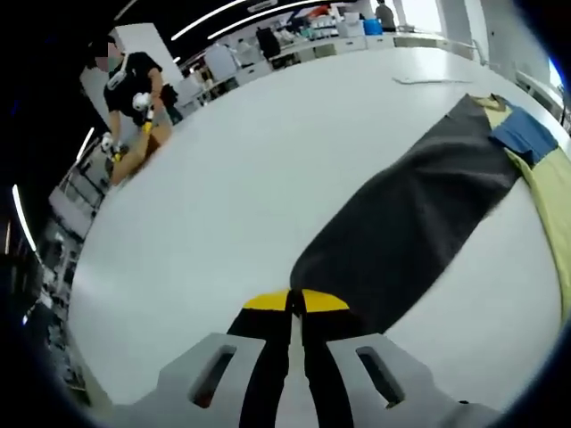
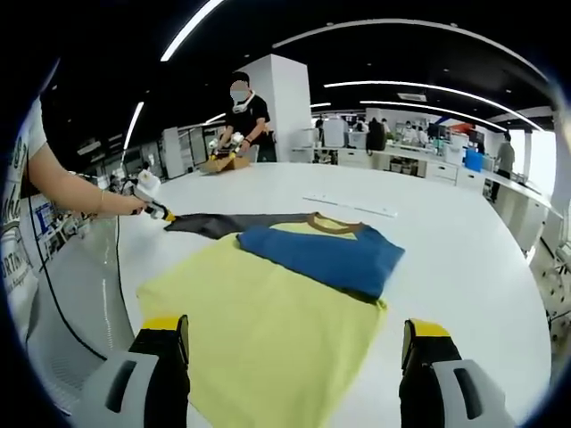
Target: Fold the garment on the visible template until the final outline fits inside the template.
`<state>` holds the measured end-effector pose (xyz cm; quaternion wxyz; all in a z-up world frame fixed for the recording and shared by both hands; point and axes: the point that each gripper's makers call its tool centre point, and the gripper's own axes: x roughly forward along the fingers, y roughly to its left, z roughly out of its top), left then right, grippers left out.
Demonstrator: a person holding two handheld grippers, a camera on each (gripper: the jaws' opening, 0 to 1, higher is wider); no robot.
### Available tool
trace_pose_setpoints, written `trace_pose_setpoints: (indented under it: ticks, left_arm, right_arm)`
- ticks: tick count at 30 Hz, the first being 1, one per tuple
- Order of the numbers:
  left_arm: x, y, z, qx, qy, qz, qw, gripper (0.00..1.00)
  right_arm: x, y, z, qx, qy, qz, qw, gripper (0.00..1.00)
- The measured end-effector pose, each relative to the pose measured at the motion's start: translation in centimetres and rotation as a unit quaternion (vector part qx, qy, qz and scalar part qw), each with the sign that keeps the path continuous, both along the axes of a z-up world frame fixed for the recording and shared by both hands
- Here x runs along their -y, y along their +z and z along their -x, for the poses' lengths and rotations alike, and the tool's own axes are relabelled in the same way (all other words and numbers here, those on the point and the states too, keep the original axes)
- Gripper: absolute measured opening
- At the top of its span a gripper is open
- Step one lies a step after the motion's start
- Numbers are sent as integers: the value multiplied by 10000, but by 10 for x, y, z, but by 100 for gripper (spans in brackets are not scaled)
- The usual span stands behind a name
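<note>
though its near edge is cut off between the wide-apart jaws of the right gripper, the yellow garment lies flat on the white table, blue sleeve folded across. far left, the left gripper clamps the dark sleeve.

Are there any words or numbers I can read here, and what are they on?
white shirt of the person at the edge of the right gripper view: dark letters, cut off and too blurred to read.
garment: no words or numbers on it.
Nothing else is readable.
</note>
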<state>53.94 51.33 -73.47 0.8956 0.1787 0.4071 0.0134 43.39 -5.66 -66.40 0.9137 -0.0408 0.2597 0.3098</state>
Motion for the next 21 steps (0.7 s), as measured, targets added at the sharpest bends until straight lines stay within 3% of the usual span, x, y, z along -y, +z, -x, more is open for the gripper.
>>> trace_pose_setpoints:
  ticks: [15, 17, 19, 21]
  left_arm:
    - [-5, -3, -6, -163, -131, -299, 9993, 1]
    - [-5, -1, -6, -93, -63, -221, 9997, 4]
    - [0, 4, -10, 186, 81, 119, 9997, 11]
    - [-2, 8, -9, 215, 76, 87, 9997, 16]
  right_arm:
    - [2, -2, -3, -13, -75, -3, 10000, 99]
    - [0, -1, -3, -7, -61, -18, 10000, 99]
    - [0, -1, -3, 5, -48, -28, 10000, 99]
    - [0, -1, -3, 6, -34, -18, 10000, 99]
